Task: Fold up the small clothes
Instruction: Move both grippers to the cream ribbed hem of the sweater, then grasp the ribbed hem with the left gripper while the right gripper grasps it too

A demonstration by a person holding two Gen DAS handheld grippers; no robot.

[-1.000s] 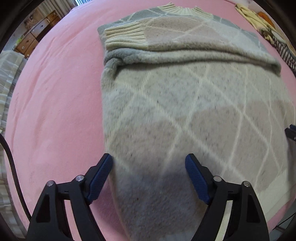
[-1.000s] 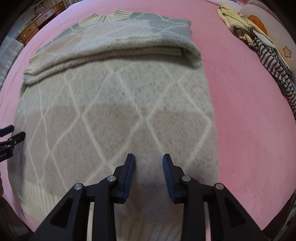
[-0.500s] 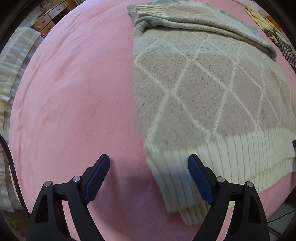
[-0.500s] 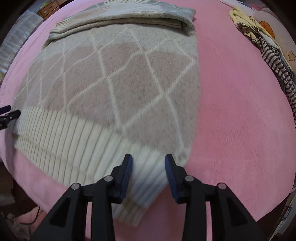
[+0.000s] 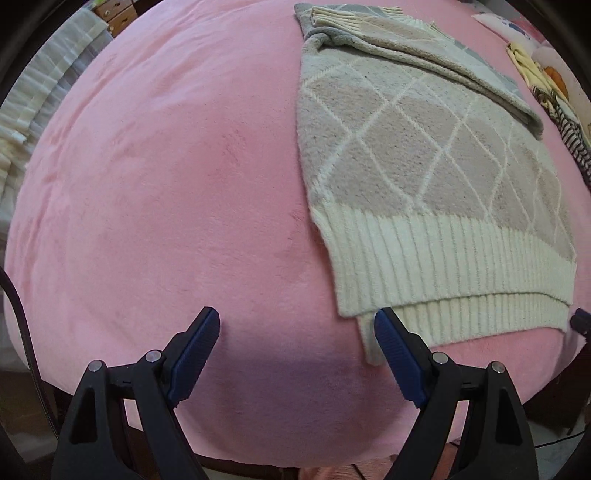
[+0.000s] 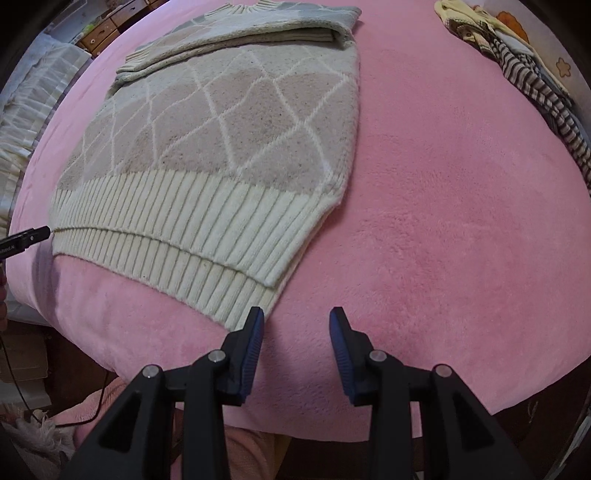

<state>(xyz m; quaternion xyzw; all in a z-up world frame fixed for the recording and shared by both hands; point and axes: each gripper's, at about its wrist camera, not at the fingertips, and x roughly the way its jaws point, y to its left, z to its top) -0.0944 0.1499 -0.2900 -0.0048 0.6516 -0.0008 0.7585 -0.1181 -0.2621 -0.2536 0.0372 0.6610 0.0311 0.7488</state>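
Note:
A grey and beige diamond-pattern sweater (image 5: 417, 155) with a cream ribbed hem lies flat on the pink blanket, its sleeves folded across the chest at the far end. It also shows in the right wrist view (image 6: 229, 125). My left gripper (image 5: 297, 336) is open and empty, just off the hem's near left corner, its right finger next to that corner. My right gripper (image 6: 297, 334) is open and empty, just off the hem's near right corner (image 6: 255, 295). The tip of the left gripper shows at the left edge of the right wrist view (image 6: 26, 240).
The pink blanket (image 5: 166, 184) covers a bed whose near edge drops off just below the grippers. A pile of striped and yellow small clothes (image 6: 517, 55) lies at the far right. Wooden drawers (image 6: 99, 33) and white bedding (image 5: 44, 92) stand beyond the left side.
Both grippers have pulled back from over the sweater's body to just past its hem corners. The right gripper's jaws have opened wider.

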